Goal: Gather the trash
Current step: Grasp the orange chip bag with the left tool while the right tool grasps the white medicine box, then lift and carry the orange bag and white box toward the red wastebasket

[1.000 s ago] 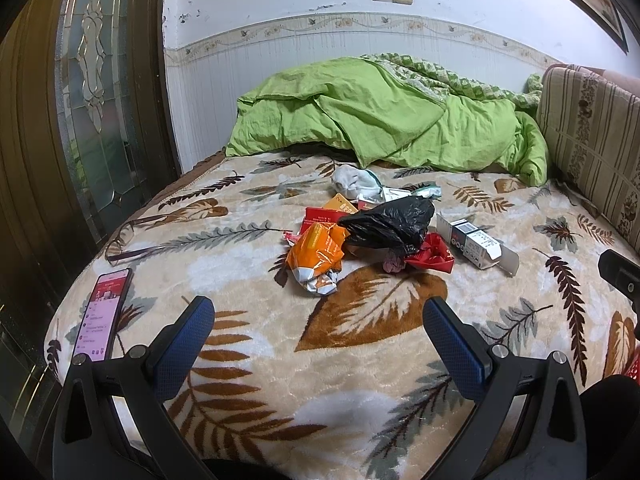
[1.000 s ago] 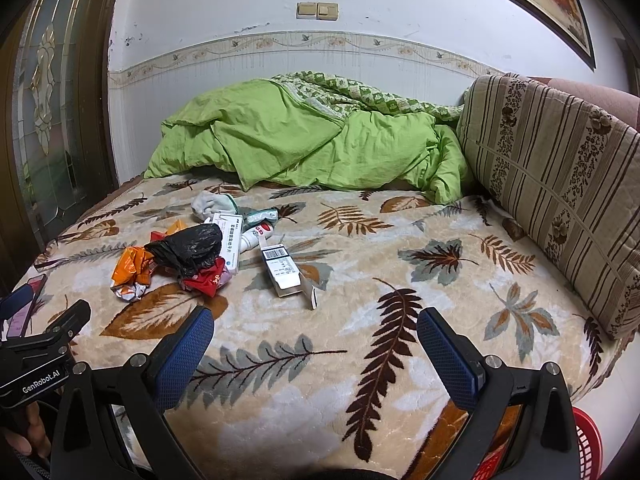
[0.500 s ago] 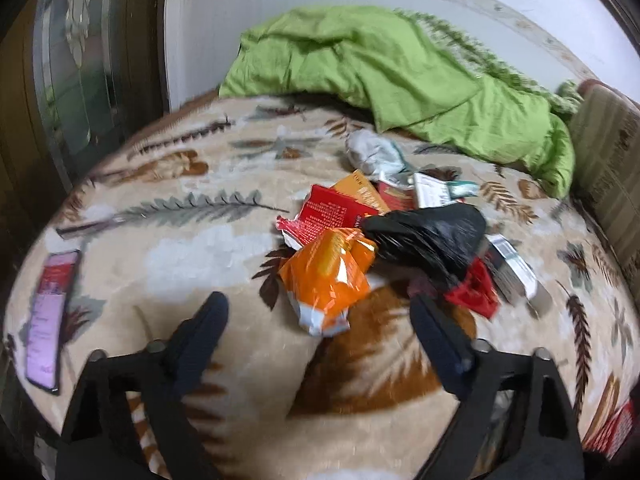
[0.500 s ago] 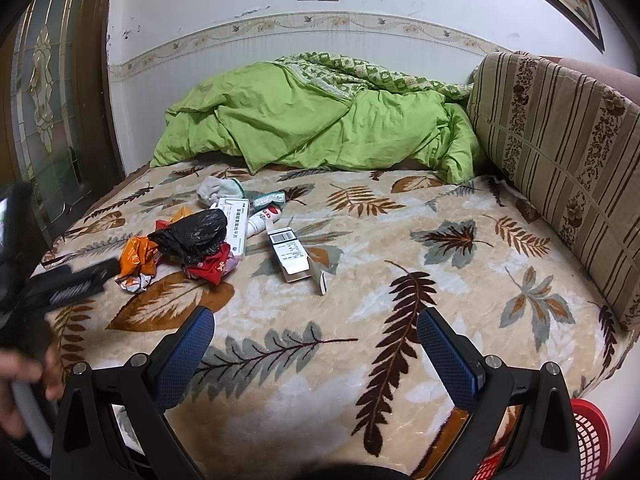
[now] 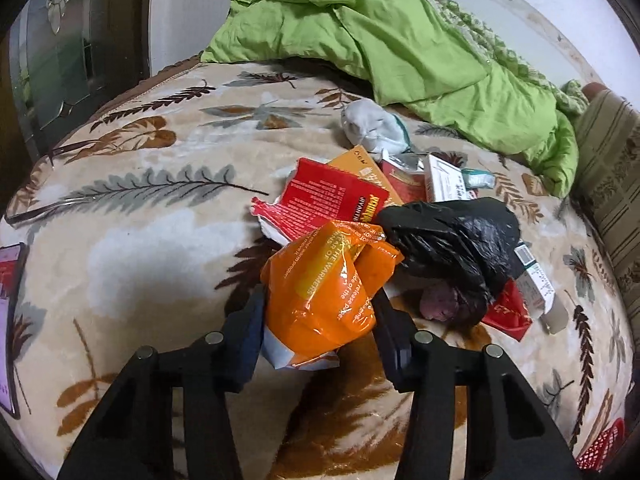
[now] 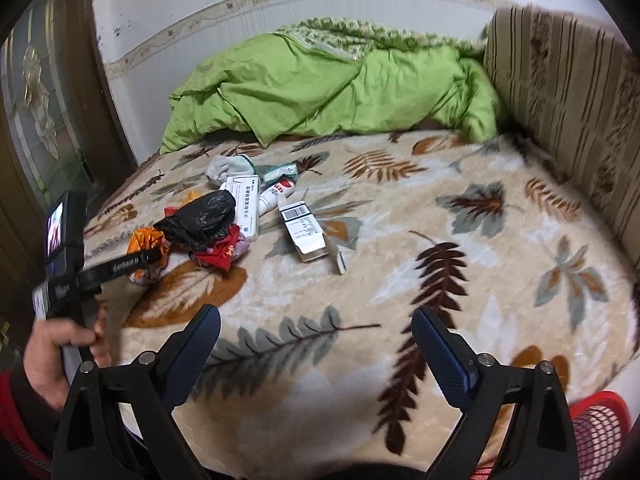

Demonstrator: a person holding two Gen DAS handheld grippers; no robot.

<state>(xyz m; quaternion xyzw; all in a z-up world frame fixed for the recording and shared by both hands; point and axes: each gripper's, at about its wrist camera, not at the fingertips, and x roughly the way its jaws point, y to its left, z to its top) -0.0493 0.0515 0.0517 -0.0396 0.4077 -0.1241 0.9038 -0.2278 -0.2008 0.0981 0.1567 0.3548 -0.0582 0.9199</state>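
Closing in, left claw [image 5: 318,320] has its jaws just about pinching the orange wrapper [image 5: 326,292] on the bed [image 5: 140,248]; right claw [image 6: 316,344] hangs spread wide, empty.

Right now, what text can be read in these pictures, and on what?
"OF THE WARMERS": orange wrapper, upside down; the rest is only partly legible.
Yellow brand lettering on red packet: not readable.
White box, barcode carton, left gripper arm: print too small or blurred.

I am working in a home bedroom: a bed [image 6: 400,280] with leaf-pattern blanket, a crumpled green duvet [image 6: 320,92] and a striped headboard [image 6: 568,120].
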